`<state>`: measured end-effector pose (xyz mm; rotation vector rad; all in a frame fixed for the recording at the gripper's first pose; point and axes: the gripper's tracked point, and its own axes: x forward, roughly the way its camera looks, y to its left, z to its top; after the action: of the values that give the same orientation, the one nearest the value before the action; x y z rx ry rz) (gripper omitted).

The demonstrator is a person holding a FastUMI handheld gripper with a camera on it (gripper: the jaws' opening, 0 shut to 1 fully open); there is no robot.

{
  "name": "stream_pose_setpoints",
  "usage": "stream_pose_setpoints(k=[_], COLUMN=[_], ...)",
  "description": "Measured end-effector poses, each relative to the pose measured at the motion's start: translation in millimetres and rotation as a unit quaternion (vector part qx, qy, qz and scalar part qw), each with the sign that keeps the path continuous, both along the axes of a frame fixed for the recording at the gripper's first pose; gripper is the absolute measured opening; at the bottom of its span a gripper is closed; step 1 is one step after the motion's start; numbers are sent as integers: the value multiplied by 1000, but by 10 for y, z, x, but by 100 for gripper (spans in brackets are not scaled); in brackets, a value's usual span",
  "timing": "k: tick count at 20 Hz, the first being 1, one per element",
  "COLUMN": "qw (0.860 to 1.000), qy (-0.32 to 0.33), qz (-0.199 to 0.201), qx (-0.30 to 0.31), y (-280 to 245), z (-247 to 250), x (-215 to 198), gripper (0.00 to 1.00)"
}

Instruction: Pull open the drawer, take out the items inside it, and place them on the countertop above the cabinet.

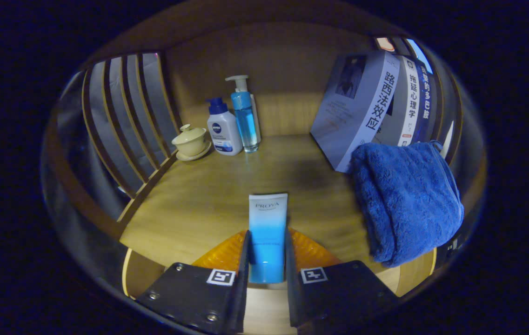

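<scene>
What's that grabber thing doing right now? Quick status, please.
Fingers shut on blue tube, held over the countertop. Blue towel just right; bare wood ahead.

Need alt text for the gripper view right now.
The claw is shut on a blue-and-white tube, held over the wooden countertop. Beyond stand two pump bottles, a lidded cup, leaning books and a blue towel.

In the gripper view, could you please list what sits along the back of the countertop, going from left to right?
Lidded teacup → white pump bottle → blue pump bottle → leaning books. Nearer, the jaws grip a blue tube.
</scene>
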<state>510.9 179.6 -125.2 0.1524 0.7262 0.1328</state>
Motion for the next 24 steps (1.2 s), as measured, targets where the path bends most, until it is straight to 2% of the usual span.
stream_pose_setpoints(k=[4, 10, 12, 17, 24], qw=[1000, 999, 999, 995, 980], qy=[-16, -35, -34, -96, -195], qz=[-25, -25, -24, -16, 5], qx=[-4, -16, -13, -3, 31], y=[-21, 2, 3, 59, -39], z=[-10, -12, -25, 266, 1113], x=[134, 171, 163, 53, -848], gripper=[37, 37, 44, 100, 100])
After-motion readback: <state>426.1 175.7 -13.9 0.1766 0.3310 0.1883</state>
